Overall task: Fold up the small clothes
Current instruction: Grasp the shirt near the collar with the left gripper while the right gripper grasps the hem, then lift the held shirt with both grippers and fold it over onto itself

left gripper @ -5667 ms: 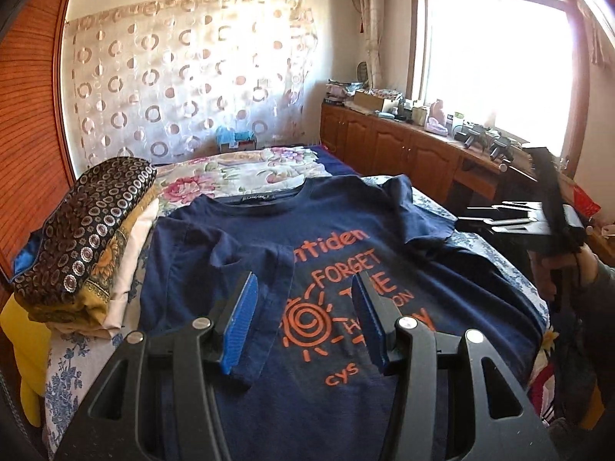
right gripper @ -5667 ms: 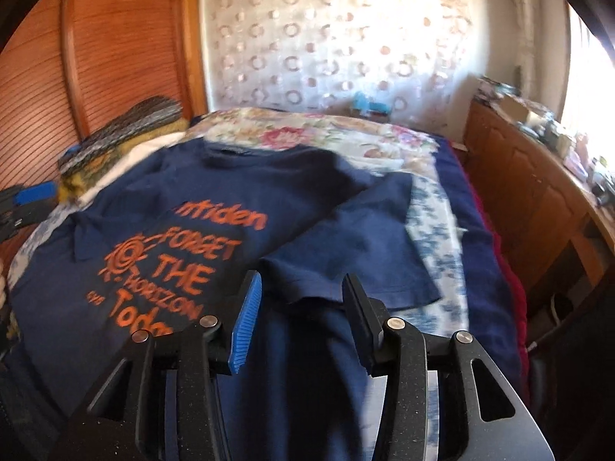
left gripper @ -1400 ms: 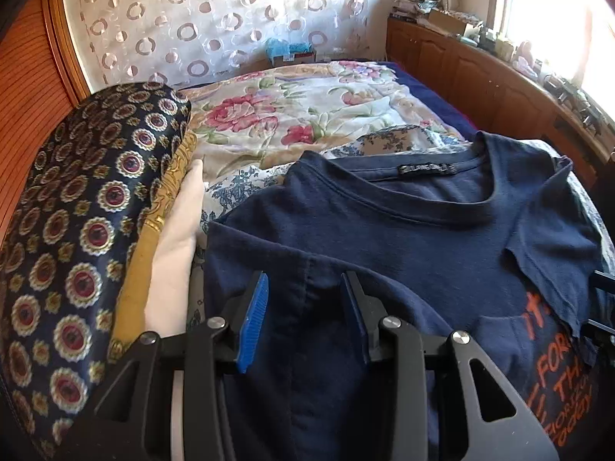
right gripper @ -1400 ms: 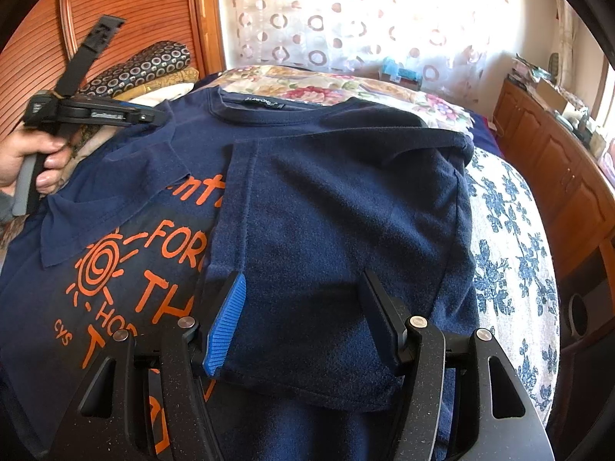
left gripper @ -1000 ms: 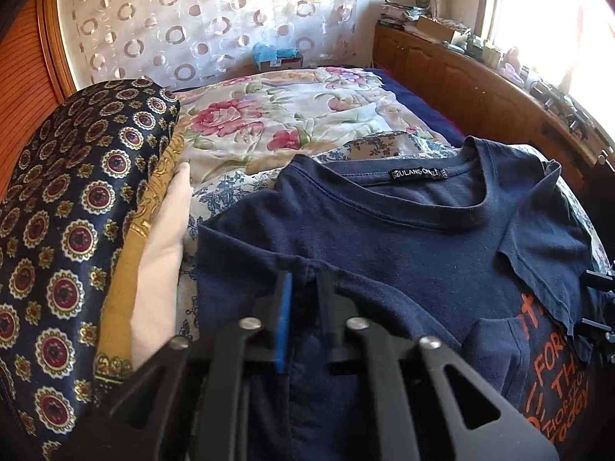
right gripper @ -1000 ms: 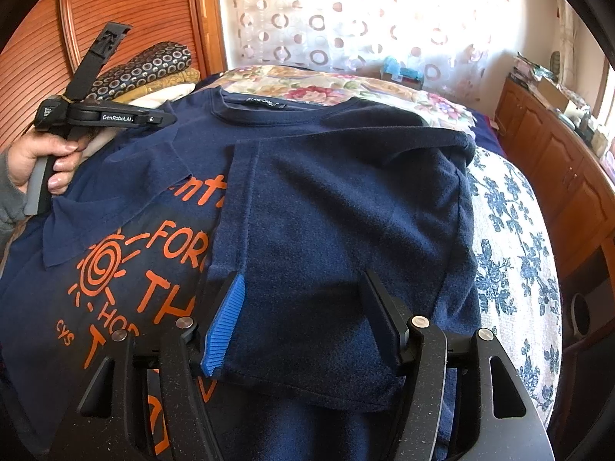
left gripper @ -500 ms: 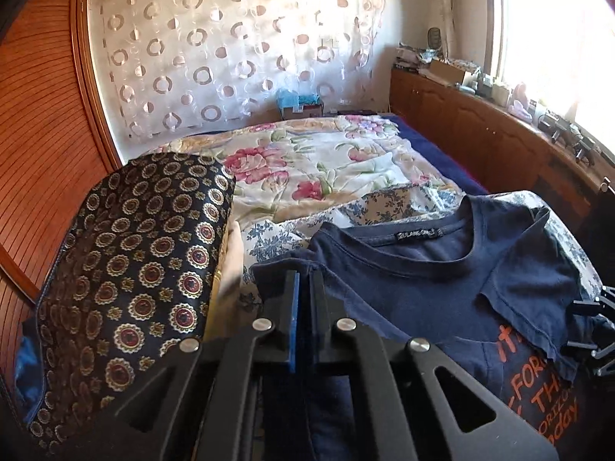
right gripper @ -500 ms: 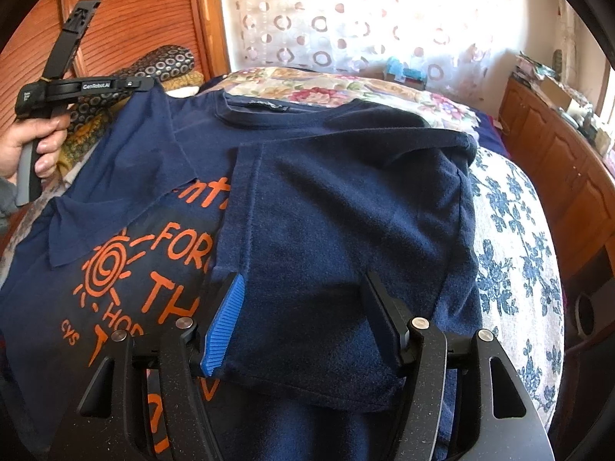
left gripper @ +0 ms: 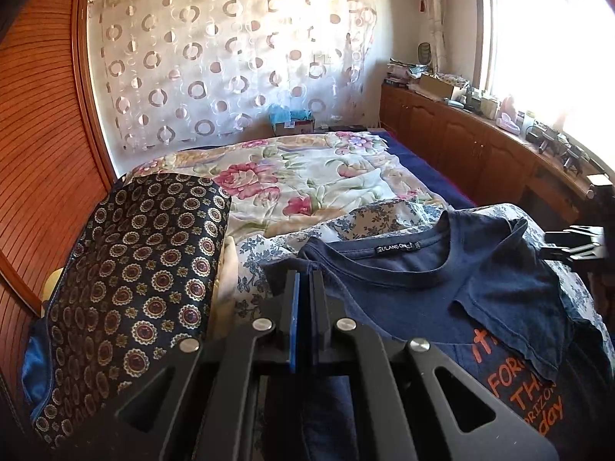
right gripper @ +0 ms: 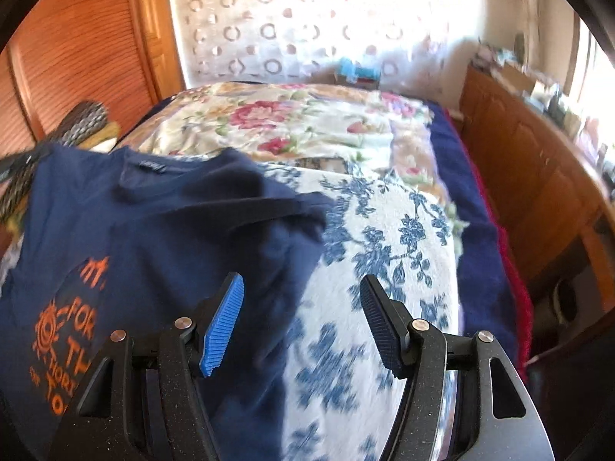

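A navy T-shirt (left gripper: 403, 299) with orange print lies face up on the bed, its right sleeve folded in over the chest. My left gripper (left gripper: 305, 280) is shut on the cloth at the shirt's left shoulder and holds that edge raised off the bed. In the blurred right wrist view the T-shirt (right gripper: 153, 238) fills the left half. My right gripper (right gripper: 301, 284) stands open and empty above the shirt's right edge, where it meets the blue-flowered bedspread (right gripper: 384, 238). The right gripper's dark body (left gripper: 576, 238) also shows at the right edge of the left wrist view.
A stack of folded cloths topped by a dark medallion print (left gripper: 134, 269) lies left of the shirt. A rose-patterned quilt (left gripper: 307, 176) covers the far bed. Wooden cabinets (left gripper: 480, 153) with clutter run along the right under the window. A wood-panelled wall (left gripper: 38, 134) bounds the left.
The left gripper closed on the shirt's left shoulder and lifted it. The right gripper, still open, swung right from over the folded side to the shirt's edge and the bedspread.
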### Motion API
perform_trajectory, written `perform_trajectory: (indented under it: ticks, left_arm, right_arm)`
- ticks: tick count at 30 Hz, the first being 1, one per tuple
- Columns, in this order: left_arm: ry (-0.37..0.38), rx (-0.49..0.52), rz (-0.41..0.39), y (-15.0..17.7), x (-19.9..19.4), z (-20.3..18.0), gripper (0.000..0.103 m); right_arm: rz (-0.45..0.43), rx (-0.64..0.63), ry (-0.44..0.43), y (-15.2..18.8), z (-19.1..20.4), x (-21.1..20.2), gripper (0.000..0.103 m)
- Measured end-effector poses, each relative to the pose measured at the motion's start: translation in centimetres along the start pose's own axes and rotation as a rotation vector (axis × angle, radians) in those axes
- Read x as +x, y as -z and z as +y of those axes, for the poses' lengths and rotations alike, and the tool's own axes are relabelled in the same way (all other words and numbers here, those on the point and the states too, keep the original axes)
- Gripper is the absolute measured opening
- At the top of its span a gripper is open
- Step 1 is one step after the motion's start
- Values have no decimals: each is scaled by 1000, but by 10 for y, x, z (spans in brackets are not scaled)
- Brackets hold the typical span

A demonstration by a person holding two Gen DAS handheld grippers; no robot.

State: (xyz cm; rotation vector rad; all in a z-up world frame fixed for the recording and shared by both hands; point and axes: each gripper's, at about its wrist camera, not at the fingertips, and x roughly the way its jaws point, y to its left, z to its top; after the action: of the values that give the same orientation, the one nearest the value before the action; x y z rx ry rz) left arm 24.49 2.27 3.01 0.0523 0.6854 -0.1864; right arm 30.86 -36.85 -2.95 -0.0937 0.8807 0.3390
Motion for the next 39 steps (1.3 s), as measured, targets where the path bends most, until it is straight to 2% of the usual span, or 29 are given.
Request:
perform_trajectory:
  ticks: [4,10,11,12,13,14,15,17,20,25,32,39]
  left_arm:
    - [2,-4,-3,3,-2,-1,1]
    - [10,-3,-19,6,-13,-1,1]
    - [13,-5,-24,7,-15,-2,1]
    - [12,-7,-26,7,-17,-1,1]
    - [12,-9,-29,8,-20,0,1]
    - [12,-12,-33,8,-22,0,1]
    - [13,-14,-38,9,-25,1,1]
    - [19,-24,-59,10,-37,2,1]
    - [14,-35,-95,14,-58,4,1]
    - [-14,-63,-164,22,-91,13,1]
    - [-14,-85,-201,56,-131,24,1]
    - [-2,-103,-210,99,-168,26,1]
  right_arm:
    - [40,12,-40,-12,-4,26,64]
    - [38,-5,-35,-28,1,42,64]
    - [37,-8,-38,-30,1,43,58]
    - [38,-15,-51,-31,2,45,44]
    - [39,-24,-63,-33,4,45,36]
    - [39,-33,-73,-34,7,46,18]
    - [35,-45,-80,-35,10,44,9]
    - [-11,-72,-45,-36,19,33,9]
    - [-103,-87,-41,-36,29,5,8]
    - [-194,-95,-23,-31,39,-37,8]
    - [-250,-82,-24,-5,48,-82,7]
    - [-268,-74,-19,47,58,-126,7]
